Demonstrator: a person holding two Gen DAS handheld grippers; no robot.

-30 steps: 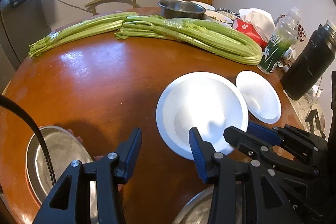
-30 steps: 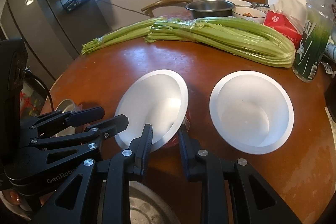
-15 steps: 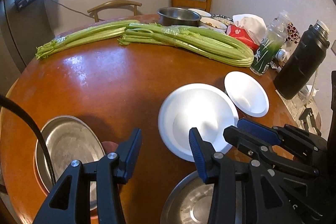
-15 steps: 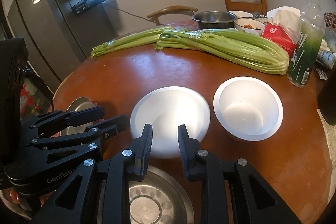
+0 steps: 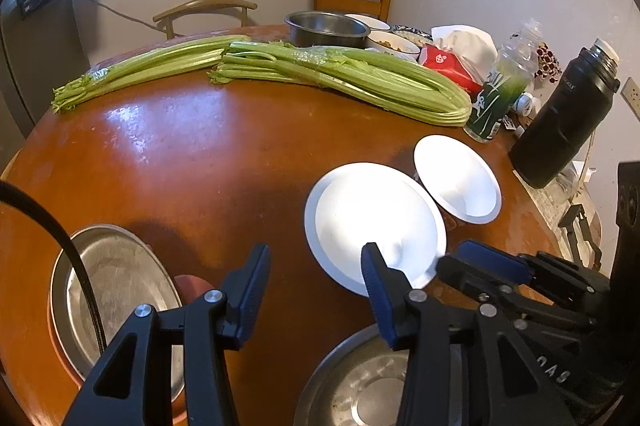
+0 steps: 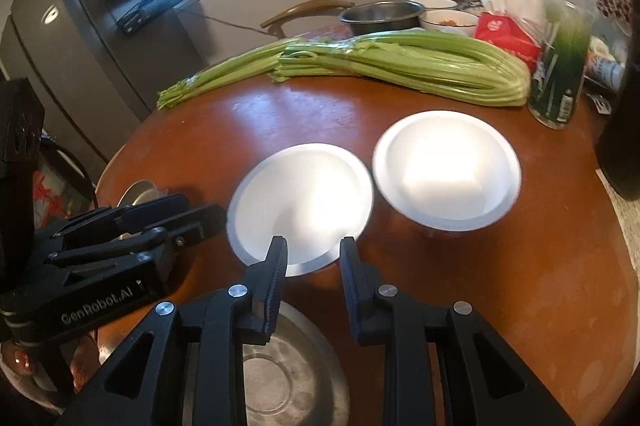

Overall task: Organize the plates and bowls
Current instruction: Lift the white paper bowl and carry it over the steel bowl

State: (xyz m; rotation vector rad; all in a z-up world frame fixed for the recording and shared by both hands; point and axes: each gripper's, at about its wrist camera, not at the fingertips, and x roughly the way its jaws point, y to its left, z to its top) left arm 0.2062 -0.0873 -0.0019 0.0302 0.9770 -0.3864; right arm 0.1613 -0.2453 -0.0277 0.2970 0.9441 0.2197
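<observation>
Release looks like the step in hand: the right hand-held gripper (image 6: 313, 268) is opening its jaws just at the near rim of the white plate (image 6: 300, 200), nothing pinched between them. The left hand-held gripper (image 5: 314, 280) hangs partly open and empty. The plate lies flat on the counter (image 5: 200, 154), touching the white bowl (image 6: 446, 170). Next probably comes stacking them. Both look thin and glossy.
</observation>
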